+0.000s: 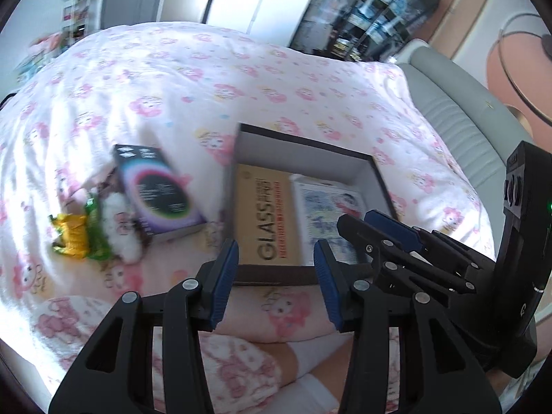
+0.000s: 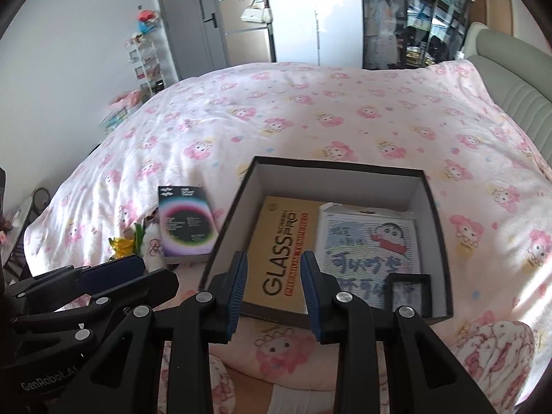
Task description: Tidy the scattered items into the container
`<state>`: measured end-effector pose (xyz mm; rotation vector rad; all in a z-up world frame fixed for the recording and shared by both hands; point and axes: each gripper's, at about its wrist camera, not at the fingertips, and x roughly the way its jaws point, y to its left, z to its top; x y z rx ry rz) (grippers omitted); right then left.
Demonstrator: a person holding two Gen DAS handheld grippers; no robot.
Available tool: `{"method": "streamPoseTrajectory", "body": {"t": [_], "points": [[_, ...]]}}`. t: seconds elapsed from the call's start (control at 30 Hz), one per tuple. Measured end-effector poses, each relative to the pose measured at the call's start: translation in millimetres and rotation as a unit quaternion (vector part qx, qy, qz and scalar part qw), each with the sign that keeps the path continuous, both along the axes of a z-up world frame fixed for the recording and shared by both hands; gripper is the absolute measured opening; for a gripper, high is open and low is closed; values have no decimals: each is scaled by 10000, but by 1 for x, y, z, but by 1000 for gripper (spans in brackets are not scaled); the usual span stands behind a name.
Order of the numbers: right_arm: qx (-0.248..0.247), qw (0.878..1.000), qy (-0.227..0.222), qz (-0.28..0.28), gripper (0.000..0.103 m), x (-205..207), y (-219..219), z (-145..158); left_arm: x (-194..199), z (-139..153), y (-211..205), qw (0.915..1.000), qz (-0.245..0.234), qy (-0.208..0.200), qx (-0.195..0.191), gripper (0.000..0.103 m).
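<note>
An open dark box point(image 2: 427, 186) with white inner walls sits on the bed; it also shows in the left wrist view point(image 1: 365, 169). Inside lie a yellow "GLASS" package point(image 2: 286, 252), a white cartoon card point(image 2: 372, 245) and a small black frame point(image 2: 408, 291). Left of the box lie a dark booklet with a glowing ring point(image 2: 186, 224), a yellow and green wrapper point(image 1: 76, 233) and a white fluffy item point(image 1: 120, 227). My left gripper point(image 1: 276, 269) is open and empty before the box's near edge. My right gripper point(image 2: 274, 277) is open and empty over the box's near edge.
The bed has a pink cartoon-print duvet point(image 2: 310, 114). A grey padded headboard point(image 2: 510, 72) runs along the right. Wardrobes and a door point(image 2: 193, 20) stand behind the bed. A person's legs in pink pyjamas point(image 1: 241, 365) are below the grippers.
</note>
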<state>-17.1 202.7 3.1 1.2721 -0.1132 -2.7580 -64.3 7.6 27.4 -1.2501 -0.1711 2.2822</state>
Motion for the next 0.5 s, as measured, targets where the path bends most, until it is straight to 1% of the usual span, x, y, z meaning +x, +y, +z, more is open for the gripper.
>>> {"method": "streamPoseTrajectory", "body": {"t": [0.13,0.23,0.27,0.33,0.43,0.47,0.5], "points": [[-151,9991,-72,400,28,-14,-32,-7,-9,-7,-36,9993,368,-60,7,45],[-251,9970,-208,699,28,-28,-59,-16,-19,-15,-62,9977,673,-102,-40,45],[-273,9961,-232,812,28,-35,-69,-21,-25,-21,-70,9968,785,-137,-42,45],[-319,9941,-355,977,28,-49,-85,-34,-39,-38,-82,9943,1010,-345,-27,45],[-336,9914,-751,1014,28,-72,-104,-61,-64,-71,-99,9871,1391,-779,164,45],[-304,9914,-821,971,28,-76,-108,-67,-71,-80,-103,9834,1570,-891,159,45],[-273,9916,-855,931,28,-78,-109,-71,-76,-87,-107,9800,1765,-914,17,45]]}}
